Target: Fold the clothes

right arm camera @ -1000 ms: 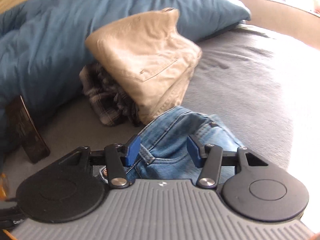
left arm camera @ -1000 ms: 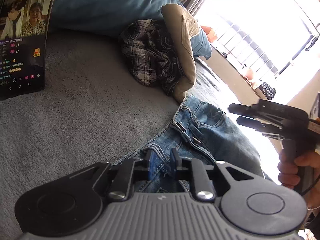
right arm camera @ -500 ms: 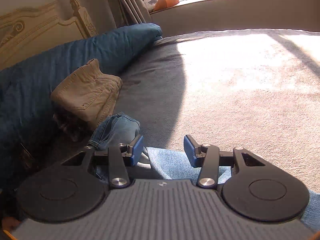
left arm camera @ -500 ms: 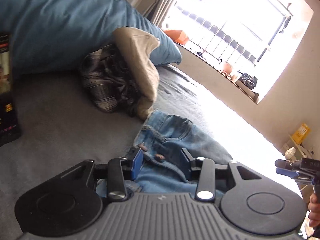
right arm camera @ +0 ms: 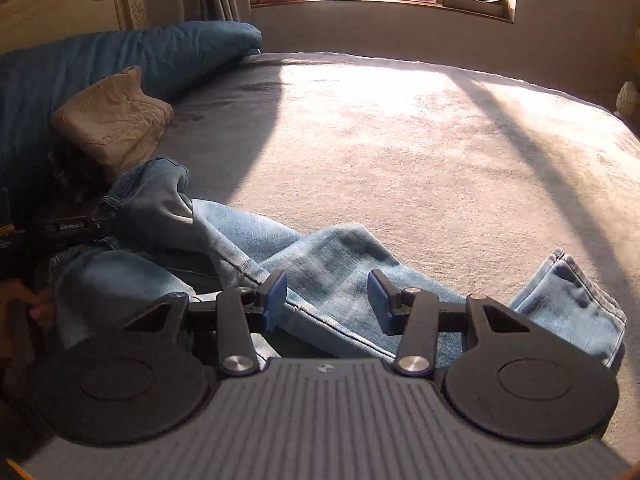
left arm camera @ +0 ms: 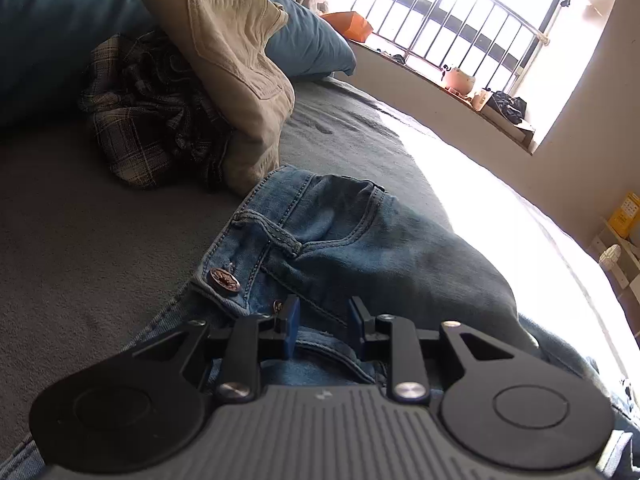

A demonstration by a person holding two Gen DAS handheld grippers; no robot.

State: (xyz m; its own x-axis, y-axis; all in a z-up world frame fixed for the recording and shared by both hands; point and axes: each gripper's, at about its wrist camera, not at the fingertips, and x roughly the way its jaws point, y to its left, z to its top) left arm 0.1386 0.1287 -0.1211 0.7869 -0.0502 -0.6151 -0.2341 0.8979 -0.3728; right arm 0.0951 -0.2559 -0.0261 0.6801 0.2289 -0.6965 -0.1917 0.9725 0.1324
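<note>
Jeans (right arm camera: 328,264) lengthwise, waistband toward pillow (right arm camera: 120,56), hems opposite

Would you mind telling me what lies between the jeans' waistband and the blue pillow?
In the left wrist view, a beige garment and a crumpled plaid one lie between the jeans and the blue pillow.

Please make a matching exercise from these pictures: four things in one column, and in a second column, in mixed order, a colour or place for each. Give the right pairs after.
Things:
1. jeans
2. folded trousers
3. checked shirt
4. pillow

Descriptions:
A. beige, leaning on the pillow
B. dark plaid, crumpled under the trousers
C. blue denim, spread on the bed, nearest the cameras
D. plain teal, by the headboard

Pairs: 1-C, 2-A, 3-B, 4-D
</note>
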